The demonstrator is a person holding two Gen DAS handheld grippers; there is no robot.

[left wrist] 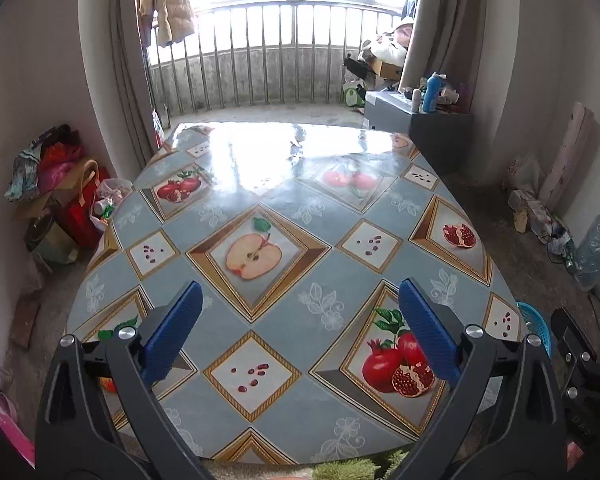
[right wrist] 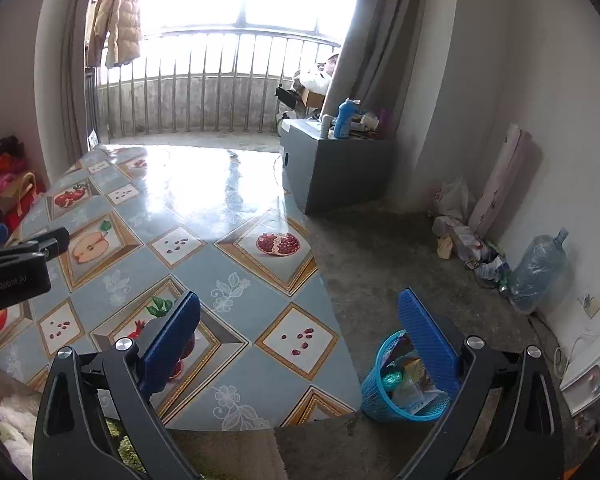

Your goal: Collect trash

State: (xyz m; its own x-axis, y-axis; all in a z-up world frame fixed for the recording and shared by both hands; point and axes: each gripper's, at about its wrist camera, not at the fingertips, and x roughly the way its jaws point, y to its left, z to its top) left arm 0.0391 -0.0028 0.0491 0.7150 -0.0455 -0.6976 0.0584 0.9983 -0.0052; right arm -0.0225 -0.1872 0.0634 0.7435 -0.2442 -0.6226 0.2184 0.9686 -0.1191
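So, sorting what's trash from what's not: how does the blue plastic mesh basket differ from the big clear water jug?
The blue plastic mesh basket stands open-topped beside the table, holding wrappers; the big clear water jug leans by the wall, narrow-necked. The basket is opaque blue lattice, the jug see-through. Both sit on the floor.

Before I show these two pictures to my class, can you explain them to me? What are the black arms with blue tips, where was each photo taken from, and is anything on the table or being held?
No robot here: a person carries a hand-held gripper in each hand, each with a camera looking along its two blue fingers. One picture comes from the left gripper, the other from the right gripper. Both stand open and hold nothing. Below them is a table with a fruit-patterned cloth; the fruit is only printed, and nothing lies on it. On the floor beside the table stands a blue basket already holding wrappers.
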